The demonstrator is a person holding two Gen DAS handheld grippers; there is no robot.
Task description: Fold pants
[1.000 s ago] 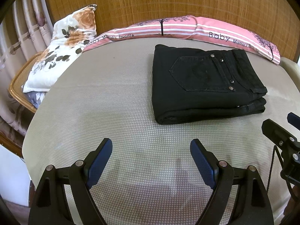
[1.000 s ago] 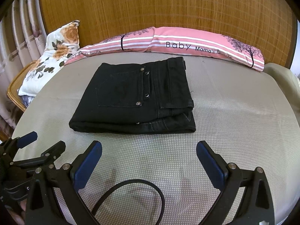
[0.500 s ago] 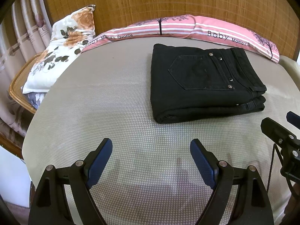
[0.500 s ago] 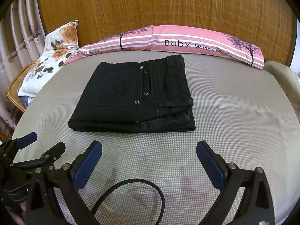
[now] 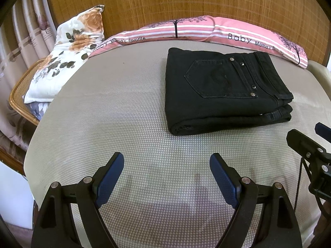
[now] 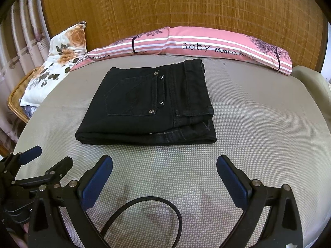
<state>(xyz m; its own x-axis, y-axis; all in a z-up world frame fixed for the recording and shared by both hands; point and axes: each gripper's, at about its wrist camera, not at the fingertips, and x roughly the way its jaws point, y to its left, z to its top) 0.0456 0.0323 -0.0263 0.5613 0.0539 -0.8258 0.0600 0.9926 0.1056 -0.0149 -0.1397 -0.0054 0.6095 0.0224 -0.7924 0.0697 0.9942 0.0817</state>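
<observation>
Black pants (image 6: 148,105) lying folded into a compact stack toward the far edge of the grey mattress (image 5: 115,111), back pocket up, layered edges facing the near side. Looks finished, judging by the squared outline. Left gripper (image 5: 166,177) hovering low over the near edge, jaws spread wide, nothing between the blue pads (image 5: 109,177). Right gripper (image 6: 164,183) beside it, equally wide and empty, clear of the cloth. Both well apart from the stack, probably to leave the fold undisturbed. Black cable (image 6: 144,215) looping under the right gripper. Pink striped pillow (image 6: 206,45) along the far edge, just behind the pants; floral pillow (image 5: 68,55) propped at the far left corner.
</observation>
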